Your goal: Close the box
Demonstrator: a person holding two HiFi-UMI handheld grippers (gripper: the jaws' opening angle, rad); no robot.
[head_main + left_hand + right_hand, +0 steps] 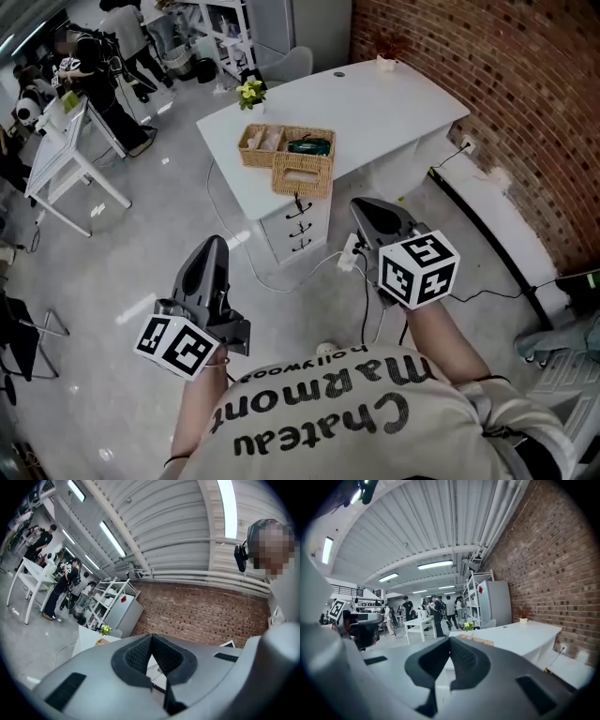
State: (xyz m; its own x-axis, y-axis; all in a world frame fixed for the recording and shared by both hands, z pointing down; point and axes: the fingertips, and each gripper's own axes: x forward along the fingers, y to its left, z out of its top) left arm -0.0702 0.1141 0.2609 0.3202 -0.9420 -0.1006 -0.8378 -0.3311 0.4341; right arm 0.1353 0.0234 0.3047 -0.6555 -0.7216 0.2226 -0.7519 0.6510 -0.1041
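Note:
A wicker box (286, 155) stands open on the near end of a white table (375, 112), with a dark green thing (309, 145) inside it. The box also shows small in the left gripper view (101, 642) and, just past the jaw tips, in the right gripper view (476, 641). My left gripper (214, 246) and right gripper (367, 208) are held out over the floor, well short of the table. In their own views the left gripper (151, 641) and the right gripper (450, 644) both have their jaws shut with nothing between them.
A small pot of yellow flowers (250, 93) stands behind the box. A white drawer unit (298, 225) sits under the table, with cables (352, 258) on the floor beside it. A brick wall (525, 103) runs along the right. People and white tables (66, 159) are at the far left.

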